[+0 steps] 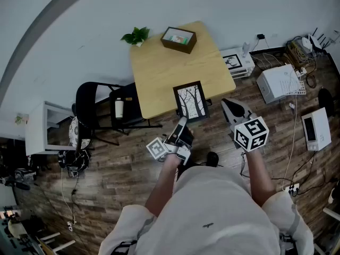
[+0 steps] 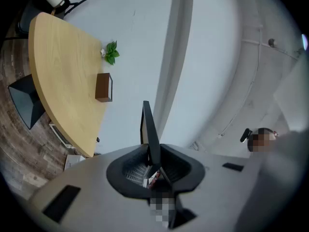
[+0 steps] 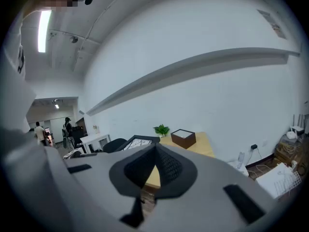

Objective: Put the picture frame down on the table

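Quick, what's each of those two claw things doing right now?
Left gripper: closed on the picture frame.
Right gripper: closed, holding nothing.

The box (image 1: 178,39) sits on the table (image 1: 159,73), plant (image 1: 136,36) to its left.

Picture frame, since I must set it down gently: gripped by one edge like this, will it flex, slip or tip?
Probably stiff: the picture frame looks straight and thin, edge-on, in the left tool. It may pivot, as only one edge is pinched. Likely fragile if its front is glass, so lay it flat on the table.
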Tool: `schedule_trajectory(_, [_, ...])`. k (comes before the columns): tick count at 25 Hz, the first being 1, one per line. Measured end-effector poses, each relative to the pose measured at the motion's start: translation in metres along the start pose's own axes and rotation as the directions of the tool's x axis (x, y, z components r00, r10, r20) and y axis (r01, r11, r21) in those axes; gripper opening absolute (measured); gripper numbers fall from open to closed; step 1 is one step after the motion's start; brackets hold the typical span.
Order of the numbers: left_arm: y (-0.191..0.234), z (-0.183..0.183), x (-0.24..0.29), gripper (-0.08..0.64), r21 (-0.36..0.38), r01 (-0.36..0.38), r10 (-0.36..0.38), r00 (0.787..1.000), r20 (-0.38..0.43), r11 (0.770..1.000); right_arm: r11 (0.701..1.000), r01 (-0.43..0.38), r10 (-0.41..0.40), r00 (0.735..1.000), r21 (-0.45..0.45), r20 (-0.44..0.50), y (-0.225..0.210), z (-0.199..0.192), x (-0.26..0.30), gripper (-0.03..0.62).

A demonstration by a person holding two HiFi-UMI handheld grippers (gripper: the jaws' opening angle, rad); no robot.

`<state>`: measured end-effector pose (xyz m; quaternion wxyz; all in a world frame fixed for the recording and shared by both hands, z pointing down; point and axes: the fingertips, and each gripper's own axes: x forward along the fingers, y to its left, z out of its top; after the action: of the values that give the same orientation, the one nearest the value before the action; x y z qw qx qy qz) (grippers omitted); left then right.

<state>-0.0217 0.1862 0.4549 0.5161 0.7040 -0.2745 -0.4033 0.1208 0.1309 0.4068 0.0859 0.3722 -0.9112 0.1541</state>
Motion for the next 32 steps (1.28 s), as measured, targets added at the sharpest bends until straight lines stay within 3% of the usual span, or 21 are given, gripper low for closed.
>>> schedule_trajectory(8, [-0.007,-0.006,0.016,0.069,0.01,0.013,-0.013,1.0,-0.008,1.0,1.0,-0.003,0.003,1.0,-0.032,0.028,-0.003,0.007,-0.006,-0.003])
schedule_trajectory(21, [-0.016,-0.029,0.019,0.069,0.005,0.01,-0.01,1.0,0.001,1.0,1.0,-0.026,0.026,0.999,-0.009,0.043,0.001,0.003,-0.02,-0.002])
schedule_trajectory(32, [-0.01,-0.005,0.012,0.069,-0.023,0.015,-0.015,1.0,0.01,1.0,1.0,-0.025,0.025,1.0,-0.001,0.008,0.008,-0.003,0.005,-0.002])
